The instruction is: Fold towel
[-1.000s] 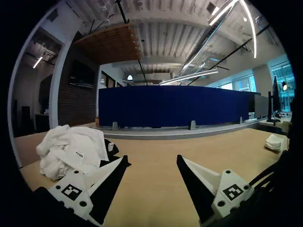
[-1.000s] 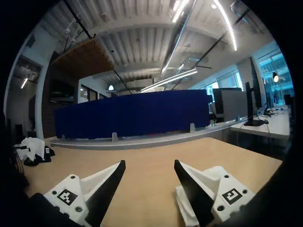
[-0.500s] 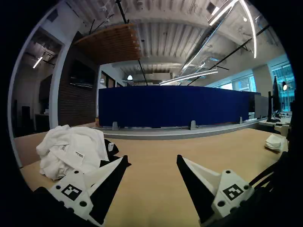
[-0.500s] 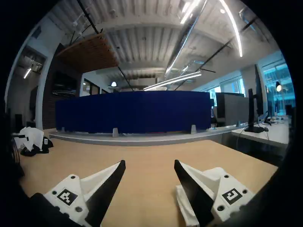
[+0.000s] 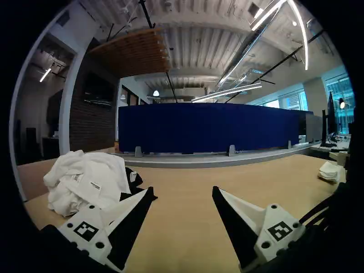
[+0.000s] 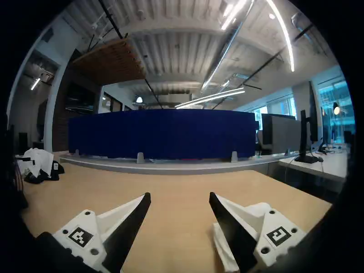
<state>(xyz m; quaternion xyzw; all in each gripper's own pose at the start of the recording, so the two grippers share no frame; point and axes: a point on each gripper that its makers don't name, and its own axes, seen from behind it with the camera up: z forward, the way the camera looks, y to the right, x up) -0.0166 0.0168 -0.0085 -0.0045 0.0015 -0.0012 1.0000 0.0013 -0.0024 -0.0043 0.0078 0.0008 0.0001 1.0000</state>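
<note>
Open-plan office: blue partition [image 5: 204,127], desks, monitor [image 6: 304,132].

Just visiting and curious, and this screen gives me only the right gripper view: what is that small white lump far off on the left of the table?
Observer: A crumpled towel heap. In the left gripper view it lies close, just left of the left gripper.
Operator: Is that gripper holding it?
Observer: No. Its jaws stand open, with only bare table between them.
Operator: And the white cloth low on my screen?
Observer: In the left gripper view that cloth is a small stack near the table's right edge, well apart from the heap.
</note>
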